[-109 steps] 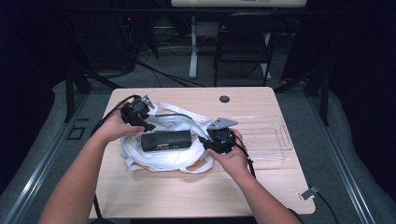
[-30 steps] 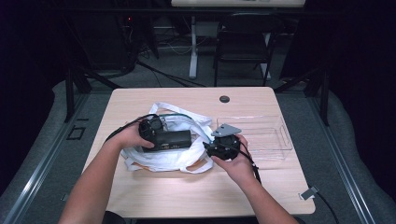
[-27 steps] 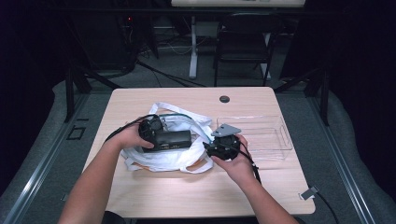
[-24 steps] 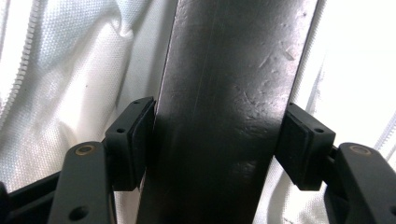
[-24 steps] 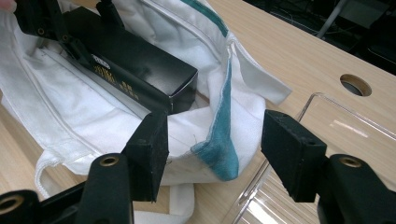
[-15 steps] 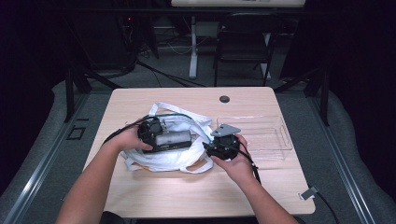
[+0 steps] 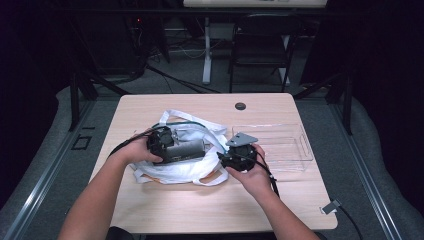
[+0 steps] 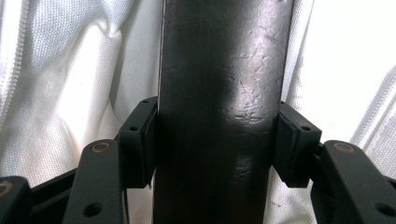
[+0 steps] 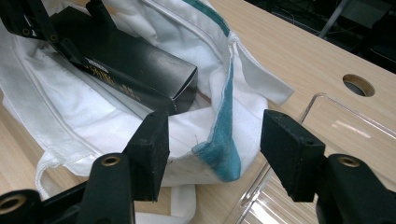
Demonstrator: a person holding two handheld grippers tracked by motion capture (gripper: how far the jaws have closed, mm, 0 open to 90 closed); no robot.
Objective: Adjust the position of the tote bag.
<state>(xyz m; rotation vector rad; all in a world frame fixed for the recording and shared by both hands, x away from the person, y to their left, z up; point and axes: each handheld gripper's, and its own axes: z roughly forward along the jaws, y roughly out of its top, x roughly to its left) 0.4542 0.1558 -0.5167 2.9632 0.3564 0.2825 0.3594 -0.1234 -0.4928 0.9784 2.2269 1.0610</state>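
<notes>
Long black box (image 7: 184, 150) at centre-left of the high view, lying across the white cloth bag (image 7: 192, 167) on the bench (image 7: 165, 210). Clamped at its left end by the left hand-held gripper (image 7: 162, 145); in the left gripper view, box (image 8: 222, 107) filling the middle of the frame, both pads pressed flat against its long sides, white bag fabric (image 8: 70, 70) behind.

Right hand-held gripper (image 7: 227, 159) just right of centre in the high view, at the bag's right edge. In the right gripper view (image 9: 210, 154), jaws parted and holding nothing, straddling the bag's rim with its teal trim (image 9: 224, 149) at lower centre; fabric between the pads but not pinched. Box (image 9: 126, 60) at upper left of that frame, its near end poking toward the bag's opening, the other hand-held gripper's black linkage alongside it.

Clear plastic tray (image 7: 295, 145) at right of the high view, empty as far as visible, touching or just beside the bag. Round grommet hole (image 7: 240, 106) in the bench at upper centre.

Judged progress: roughly midway. Done: box firmly gripped, bag mouth located. Left: pinching and lifting the rim to open the mouth, then either sliding the box fully in or drawing it clear toward the tray; direction not certain from this moment alone. Box looks partly wrapped by fabric, not enclosed.
</notes>
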